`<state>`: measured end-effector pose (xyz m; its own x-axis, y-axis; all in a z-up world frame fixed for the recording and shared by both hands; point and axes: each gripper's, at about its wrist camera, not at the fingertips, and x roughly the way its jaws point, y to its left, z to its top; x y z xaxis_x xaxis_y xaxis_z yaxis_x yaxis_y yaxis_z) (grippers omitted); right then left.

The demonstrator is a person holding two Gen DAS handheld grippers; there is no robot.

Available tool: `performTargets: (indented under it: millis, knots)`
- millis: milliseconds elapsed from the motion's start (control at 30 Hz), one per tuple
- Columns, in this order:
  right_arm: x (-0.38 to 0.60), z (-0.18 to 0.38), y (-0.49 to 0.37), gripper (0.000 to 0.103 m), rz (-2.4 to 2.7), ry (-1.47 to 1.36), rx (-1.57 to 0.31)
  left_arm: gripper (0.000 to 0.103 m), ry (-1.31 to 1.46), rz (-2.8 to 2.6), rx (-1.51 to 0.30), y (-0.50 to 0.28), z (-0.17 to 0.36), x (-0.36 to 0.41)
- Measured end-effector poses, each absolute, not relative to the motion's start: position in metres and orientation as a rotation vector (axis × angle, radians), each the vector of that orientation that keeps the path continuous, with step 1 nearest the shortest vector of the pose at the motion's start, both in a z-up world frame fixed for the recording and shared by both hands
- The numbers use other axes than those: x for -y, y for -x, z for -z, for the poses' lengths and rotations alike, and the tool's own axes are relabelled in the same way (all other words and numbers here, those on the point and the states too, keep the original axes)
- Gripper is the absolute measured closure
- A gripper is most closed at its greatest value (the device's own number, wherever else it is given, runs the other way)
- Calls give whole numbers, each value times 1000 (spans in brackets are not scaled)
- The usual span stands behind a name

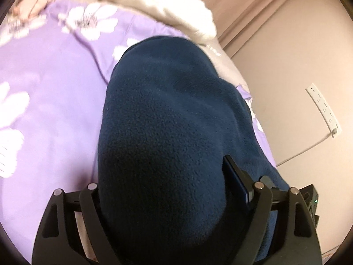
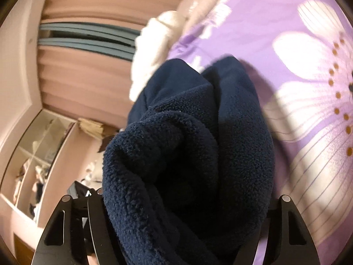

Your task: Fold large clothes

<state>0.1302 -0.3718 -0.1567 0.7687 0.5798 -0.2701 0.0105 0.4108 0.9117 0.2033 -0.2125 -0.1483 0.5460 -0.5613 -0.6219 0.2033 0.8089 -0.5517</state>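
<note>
Pinkish walls and a pleated curtain close the room behind the bed, whose purple sheet with big white flowers fills most of what I see from both wrists. Beyond the bed's far edge, in my right view, a glass-fronted cabinet stands against the wall with blurred things on its shelves.

On the bed lies the navy fleece garment, the largest thing before me. It is bunched into thick folds. From my left wrist it rises as one dark mound running from my fingers toward the bed's far side; from my right wrist it shows as several rolled layers heaped on one another, with the purple sheet bare just beside it on the right.

Near the far corner of the bed a white fluffy cloth is piled close behind the fleece; whether the two touch I cannot tell.

My left gripper has a thick wad of the fleece filling the space between its fingers; only one finger shows, lying against the cloth. My right gripper is likewise stuffed with fleece. Whether the pads press on the cloth I cannot tell.

A white power strip hangs on the wall beside the bed, its cord trailing down.
</note>
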Motion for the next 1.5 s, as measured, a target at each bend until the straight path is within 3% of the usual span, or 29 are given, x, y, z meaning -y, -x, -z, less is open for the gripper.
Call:
performTargets:
  millis: [233,333,533,667,767,867,933,1000,1167,1400,1500]
  knots:
    - [348,76,-107,32,-445,-926,-485,21,407,479,-762,-161,99,183]
    - [340,66,-102,32,-464,-903,-470,21,412,482,-740,-151,91,166]
    - [314,122,-135,31,-463,-964,-653,24,457,358,-827,-168,137,121]
    - [276,168,-154,28,-458,-960,-815,21,494,291,-898,-175,177,84]
    - [266,165,-157,21,-485,-964,-823,20,569,343,-902,-175,183,56]
    - [266,149,-158,17,-448,-903,-848,22,528,267,-781,-164,162,34]
    - [266,143,-150,6,-417,-883,-848,13,511,271,-710,-156,152,27]
    - [264,153,-147,1,-422,-924,-894,12,515,344,-733,-159,158,24]
    - [256,203,-140,1,-503,-1233,-969,13,586,355,-872,-187,190,27]
    - [239,205,-156,0,-430,-1188,-983,6,655,337,-897,-197,206,25]
    - [240,206,-166,0,-430,-1200,-1034,8,754,393,-904,-203,214,24]
